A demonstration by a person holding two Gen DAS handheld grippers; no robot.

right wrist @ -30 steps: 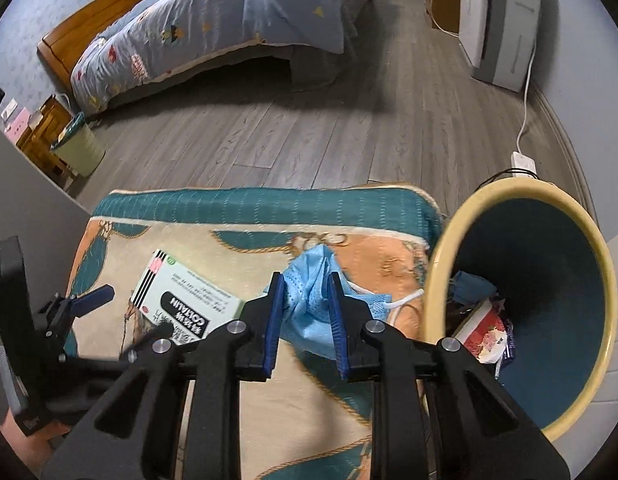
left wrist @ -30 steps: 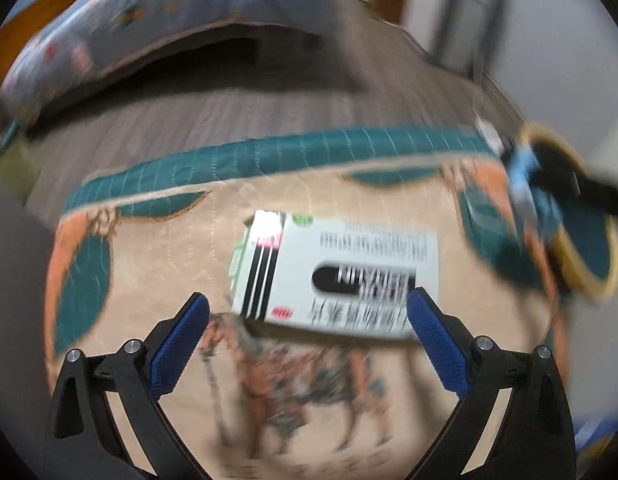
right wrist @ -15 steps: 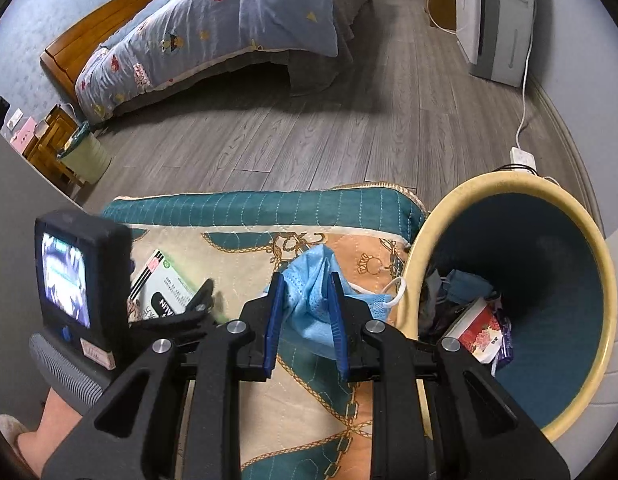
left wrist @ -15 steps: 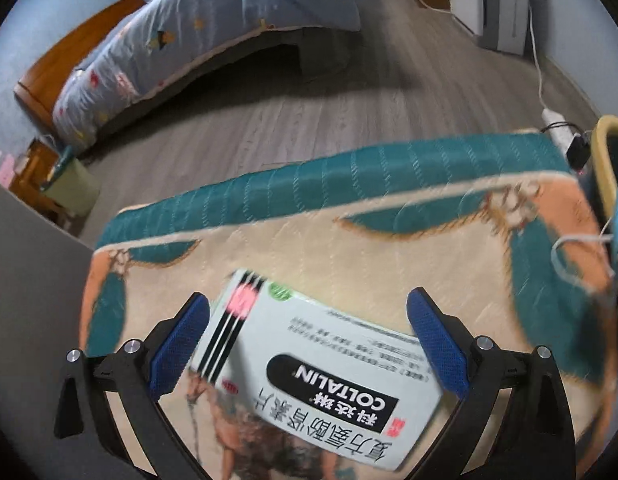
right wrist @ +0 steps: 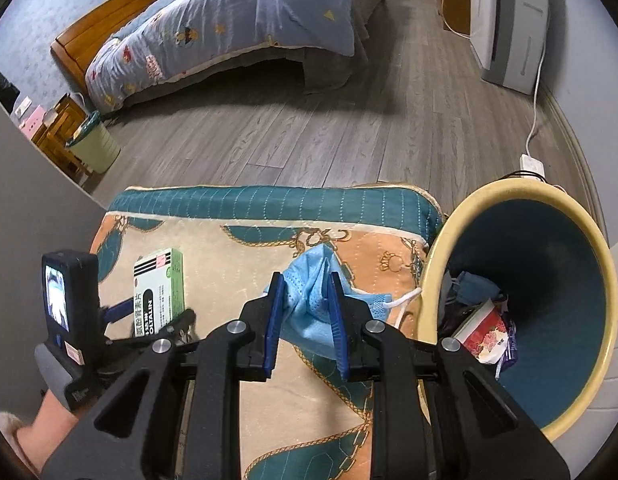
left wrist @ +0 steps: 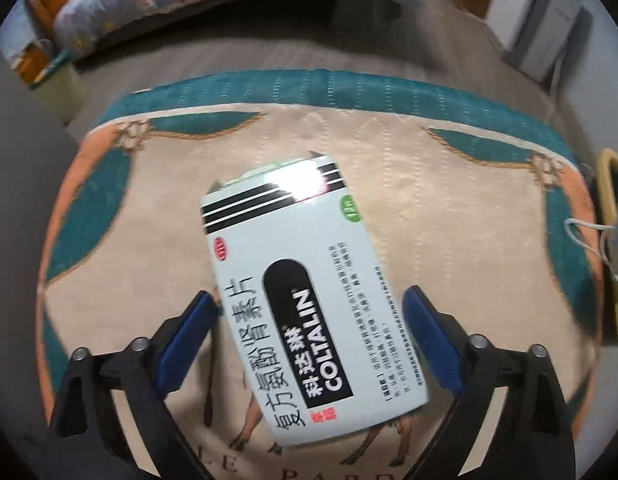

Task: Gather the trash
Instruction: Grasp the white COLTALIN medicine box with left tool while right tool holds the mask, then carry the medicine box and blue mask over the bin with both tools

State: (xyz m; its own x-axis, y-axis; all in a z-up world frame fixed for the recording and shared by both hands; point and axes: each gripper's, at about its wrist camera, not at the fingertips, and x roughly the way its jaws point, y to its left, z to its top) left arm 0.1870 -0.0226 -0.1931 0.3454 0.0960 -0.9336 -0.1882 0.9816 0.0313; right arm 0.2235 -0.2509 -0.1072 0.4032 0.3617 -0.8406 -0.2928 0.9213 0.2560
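A white COLTALIN medicine box (left wrist: 305,296) lies flat on the patterned mat (left wrist: 449,200). My left gripper (left wrist: 309,320) is open, its blue pads on either side of the box's near half, not clamped. The box also shows in the right wrist view (right wrist: 159,290), with the left gripper (right wrist: 149,316) around it. My right gripper (right wrist: 305,292) is shut on a blue face mask (right wrist: 315,280) and holds it above the mat, just left of the yellow trash bin (right wrist: 597,264). The bin holds several pieces of trash.
The mat (right wrist: 245,248) covers a low surface with wooden floor (right wrist: 329,128) beyond. A bed (right wrist: 249,12) stands at the back, a small green bin (right wrist: 95,144) at the left, a white appliance (right wrist: 509,20) and power strip (right wrist: 531,164) at the right.
My left gripper has turned and come forward, so the box now lies lengthwise between its pads. The right gripper keeps hold of the mask and has barely moved.
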